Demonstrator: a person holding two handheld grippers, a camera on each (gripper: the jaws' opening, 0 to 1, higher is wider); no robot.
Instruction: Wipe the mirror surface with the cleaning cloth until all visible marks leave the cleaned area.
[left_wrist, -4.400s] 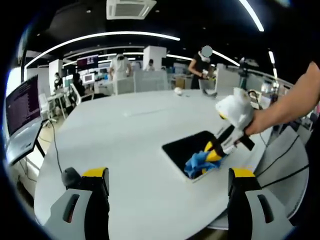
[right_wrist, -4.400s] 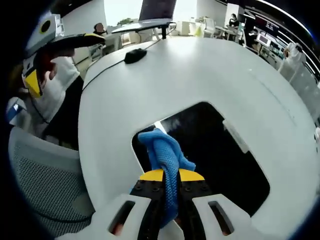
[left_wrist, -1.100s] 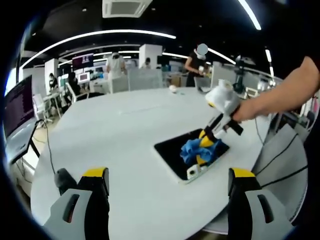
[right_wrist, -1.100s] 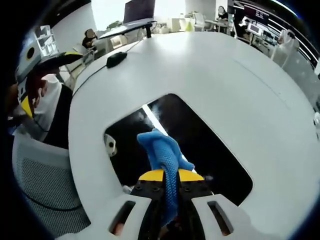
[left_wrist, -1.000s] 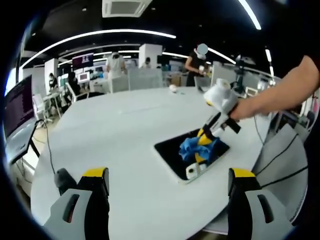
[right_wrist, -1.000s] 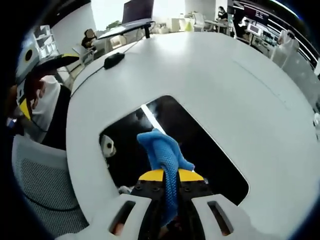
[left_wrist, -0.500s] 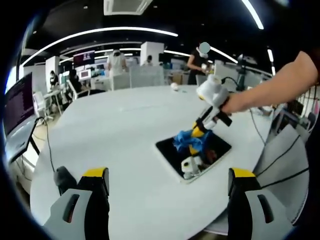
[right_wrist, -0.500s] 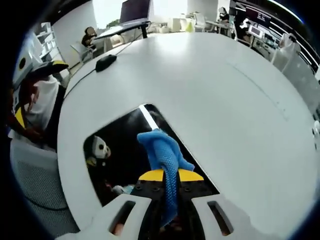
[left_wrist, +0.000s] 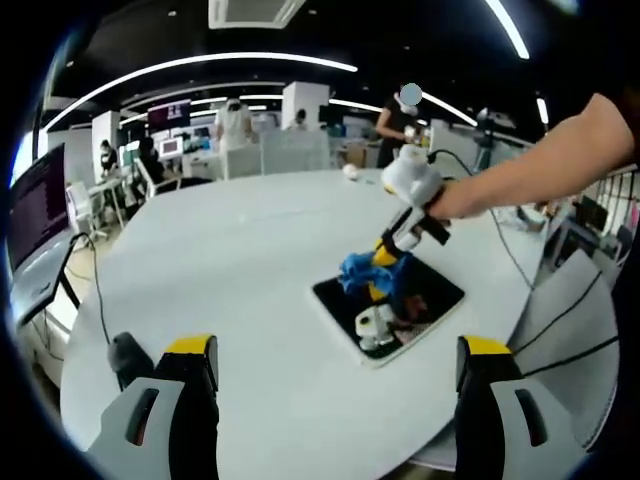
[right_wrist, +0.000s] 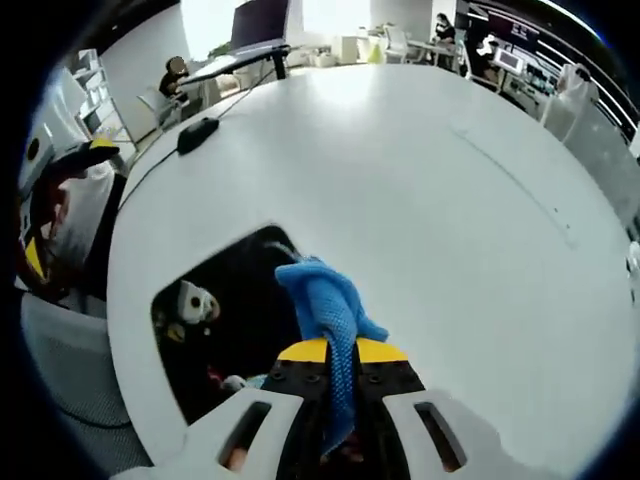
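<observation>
The right tongs (right_wrist: 336, 352) were clamped on a blue cloth (right_wrist: 328, 305), pressing it onto the mirror's (left_wrist: 437, 296) far left edge on the white desk (left_wrist: 240, 260). The mirror lay just below these tongs, stretching toward its right. The left tongs (left_wrist: 336, 365) hung gaping and empty, well nearer.
</observation>
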